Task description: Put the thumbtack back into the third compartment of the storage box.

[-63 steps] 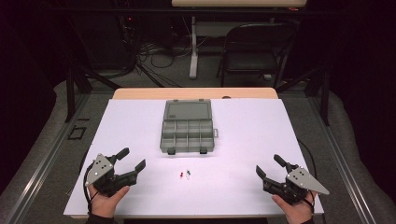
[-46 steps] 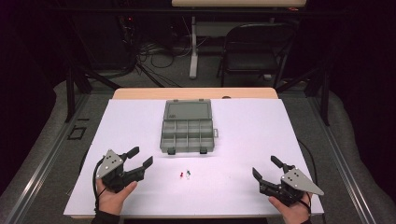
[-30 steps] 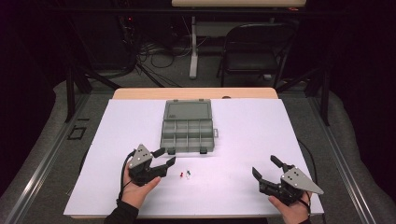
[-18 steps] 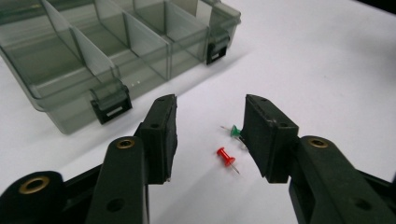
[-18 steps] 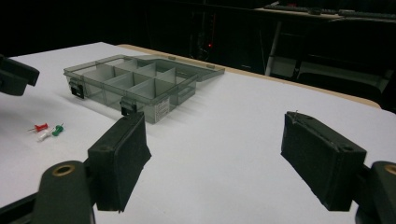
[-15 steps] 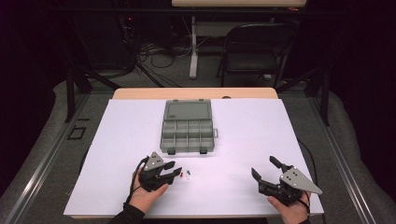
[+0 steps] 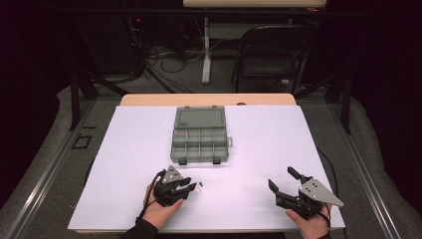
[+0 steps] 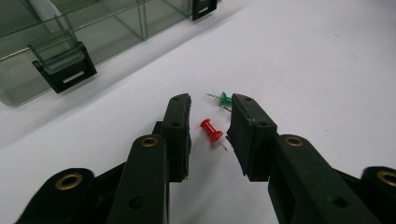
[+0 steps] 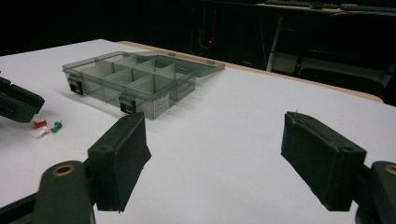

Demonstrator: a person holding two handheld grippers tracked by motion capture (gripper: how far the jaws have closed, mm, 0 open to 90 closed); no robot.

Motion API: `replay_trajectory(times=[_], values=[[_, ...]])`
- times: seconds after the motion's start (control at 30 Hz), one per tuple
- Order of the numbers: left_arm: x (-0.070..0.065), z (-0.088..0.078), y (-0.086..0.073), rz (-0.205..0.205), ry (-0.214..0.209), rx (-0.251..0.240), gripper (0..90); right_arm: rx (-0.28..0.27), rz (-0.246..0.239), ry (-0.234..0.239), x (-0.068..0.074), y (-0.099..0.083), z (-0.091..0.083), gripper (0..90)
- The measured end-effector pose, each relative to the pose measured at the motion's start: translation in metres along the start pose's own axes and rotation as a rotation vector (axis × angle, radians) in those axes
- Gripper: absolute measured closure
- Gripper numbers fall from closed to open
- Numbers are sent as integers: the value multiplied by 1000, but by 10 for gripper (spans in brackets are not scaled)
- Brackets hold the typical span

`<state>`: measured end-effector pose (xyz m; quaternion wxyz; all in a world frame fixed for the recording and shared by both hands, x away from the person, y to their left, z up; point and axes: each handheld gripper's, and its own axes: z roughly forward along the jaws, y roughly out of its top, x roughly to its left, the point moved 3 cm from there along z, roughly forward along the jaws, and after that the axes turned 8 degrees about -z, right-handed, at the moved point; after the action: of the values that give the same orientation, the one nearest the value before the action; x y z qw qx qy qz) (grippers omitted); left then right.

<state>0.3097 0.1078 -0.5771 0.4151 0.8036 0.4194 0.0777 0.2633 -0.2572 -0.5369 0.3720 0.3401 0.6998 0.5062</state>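
My left claw (image 8: 209, 122) has come down, its jaws just closing, narrow around the small red plastic pushpin (image 8: 211, 131), not yet gripping.

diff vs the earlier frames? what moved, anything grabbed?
The left gripper travelled from the table's near-left corner rightward to the pushpins and dropped low. Its jaws have just been closing and now straddle the red pushpin, pads not yet on it; the green pushpin lies just beyond. Nothing grabbed. The right gripper, open, and the compartment box stayed put.

Grey compartment box (image 7: 201, 135) lies open on white table (image 7: 124, 144); black chair (image 7: 271, 52) behind.
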Motion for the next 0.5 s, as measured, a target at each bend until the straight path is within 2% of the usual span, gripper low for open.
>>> replay_trajectory(times=[0.2, 0.5], values=[[-2, 3, -2, 15, -2, 24, 716, 4, 4, 0, -1, 0, 0, 219], [-3, 7, -5, 35, 29, 52, 781, 8, 10, 3, -1, -1, 0, 219]])
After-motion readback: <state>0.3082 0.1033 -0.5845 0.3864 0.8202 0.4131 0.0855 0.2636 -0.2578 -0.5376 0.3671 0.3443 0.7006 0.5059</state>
